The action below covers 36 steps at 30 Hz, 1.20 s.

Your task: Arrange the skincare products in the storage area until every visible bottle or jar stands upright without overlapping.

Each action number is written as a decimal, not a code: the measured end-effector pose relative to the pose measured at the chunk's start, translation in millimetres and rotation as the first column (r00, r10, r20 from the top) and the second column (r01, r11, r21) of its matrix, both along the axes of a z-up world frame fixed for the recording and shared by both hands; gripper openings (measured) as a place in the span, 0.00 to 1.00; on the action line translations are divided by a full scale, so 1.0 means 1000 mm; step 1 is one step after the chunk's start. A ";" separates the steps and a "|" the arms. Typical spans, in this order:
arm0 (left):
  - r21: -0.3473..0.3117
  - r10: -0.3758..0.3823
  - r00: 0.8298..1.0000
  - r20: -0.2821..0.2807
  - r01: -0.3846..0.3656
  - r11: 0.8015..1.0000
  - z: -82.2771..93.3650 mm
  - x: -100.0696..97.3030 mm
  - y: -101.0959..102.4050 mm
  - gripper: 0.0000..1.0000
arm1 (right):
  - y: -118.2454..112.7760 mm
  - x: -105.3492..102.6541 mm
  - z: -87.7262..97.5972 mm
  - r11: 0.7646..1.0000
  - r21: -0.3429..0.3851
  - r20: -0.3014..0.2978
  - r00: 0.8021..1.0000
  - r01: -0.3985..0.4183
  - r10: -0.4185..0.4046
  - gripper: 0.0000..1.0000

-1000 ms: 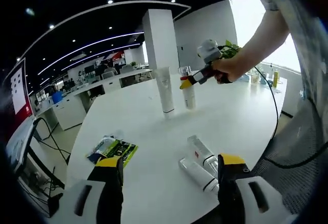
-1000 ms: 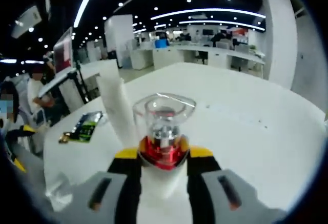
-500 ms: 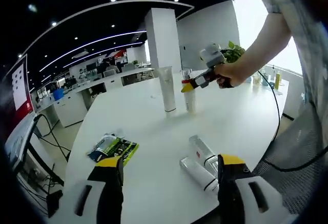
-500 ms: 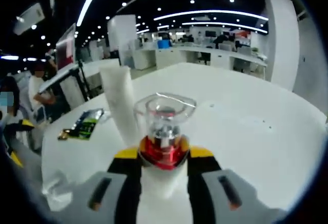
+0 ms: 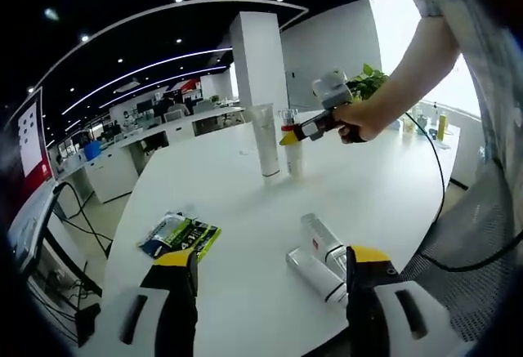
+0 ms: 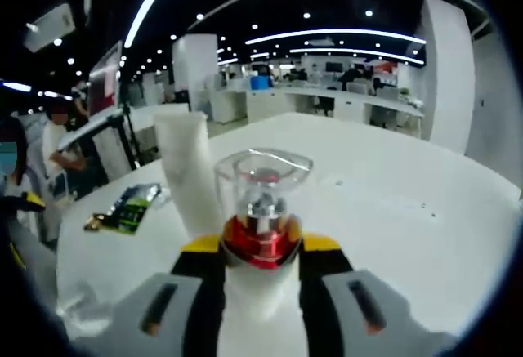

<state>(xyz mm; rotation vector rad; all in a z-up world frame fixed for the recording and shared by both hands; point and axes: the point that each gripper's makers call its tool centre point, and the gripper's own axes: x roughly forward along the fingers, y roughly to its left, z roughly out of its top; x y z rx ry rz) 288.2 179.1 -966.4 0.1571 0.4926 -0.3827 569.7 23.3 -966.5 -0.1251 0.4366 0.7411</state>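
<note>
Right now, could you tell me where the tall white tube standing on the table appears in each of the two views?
Left gripper view: the tall white tube stands upright above centre, just left of the clear-capped bottle held in the right gripper.
Right gripper view: the tube rises left of centre, close behind and left of that bottle, which sits between the jaws.
Shared landmark: the green packet lying flat on the table.
</note>
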 end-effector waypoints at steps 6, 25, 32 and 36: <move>0.004 0.000 1.000 -0.005 0.000 1.000 -0.001 0.000 0.000 0.75 | 0.002 0.007 -0.001 1.000 0.000 0.010 1.000 0.003 -0.003 0.32; 0.030 -0.016 1.000 -0.026 0.017 0.999 -0.006 -0.003 0.000 0.72 | 0.001 0.003 -0.001 0.999 0.034 -0.046 0.999 -0.017 0.018 0.34; 0.053 -0.022 0.999 -0.038 0.023 0.998 -0.009 -0.004 0.001 0.68 | 0.003 -0.001 -0.003 0.998 0.030 -0.051 0.997 -0.054 0.056 0.37; 0.058 -0.019 0.999 -0.037 0.022 0.998 -0.009 -0.004 0.002 0.68 | 0.003 -0.005 -0.008 0.997 0.007 -0.071 0.994 -0.079 0.079 0.38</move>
